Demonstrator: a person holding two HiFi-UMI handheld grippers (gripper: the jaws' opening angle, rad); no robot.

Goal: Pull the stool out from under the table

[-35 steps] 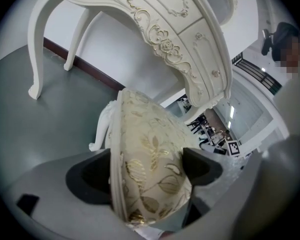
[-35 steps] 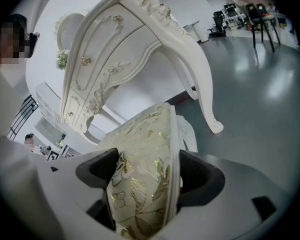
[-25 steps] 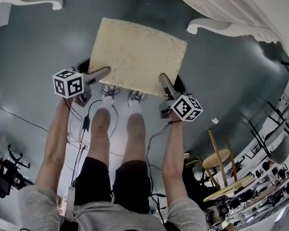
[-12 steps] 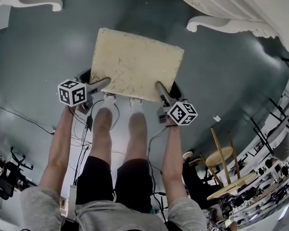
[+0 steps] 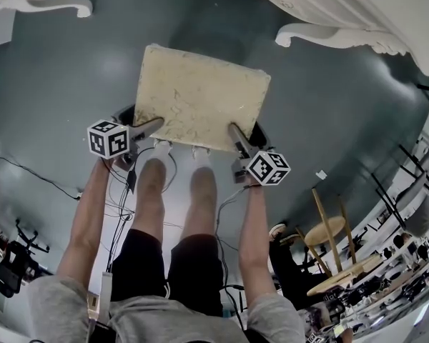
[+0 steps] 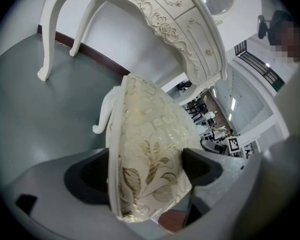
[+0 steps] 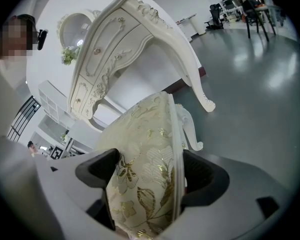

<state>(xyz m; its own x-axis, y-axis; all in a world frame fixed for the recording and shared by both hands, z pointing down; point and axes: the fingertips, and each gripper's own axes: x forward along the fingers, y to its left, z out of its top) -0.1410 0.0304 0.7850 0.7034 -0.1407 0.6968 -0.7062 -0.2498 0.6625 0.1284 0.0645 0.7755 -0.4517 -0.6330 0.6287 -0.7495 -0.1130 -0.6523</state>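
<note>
Grey T-shirt (image 5: 157, 321), black shorts (image 5: 146, 263), white shoes (image 5: 162, 148), black-and-white marker cubes (image 5: 109, 138), dark cables (image 5: 120, 216).

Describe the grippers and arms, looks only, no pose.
The left gripper and right gripper both have grey bodies with dark pads. Each carries a white cube printed with black square markers. Dark cables hang from them. The person wears a grey short-sleeved shirt and black shorts.

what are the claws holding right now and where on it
Both hold the stool by its padded seat: the left claw is clamped on the near left corner, the right claw on the near right corner.
</note>
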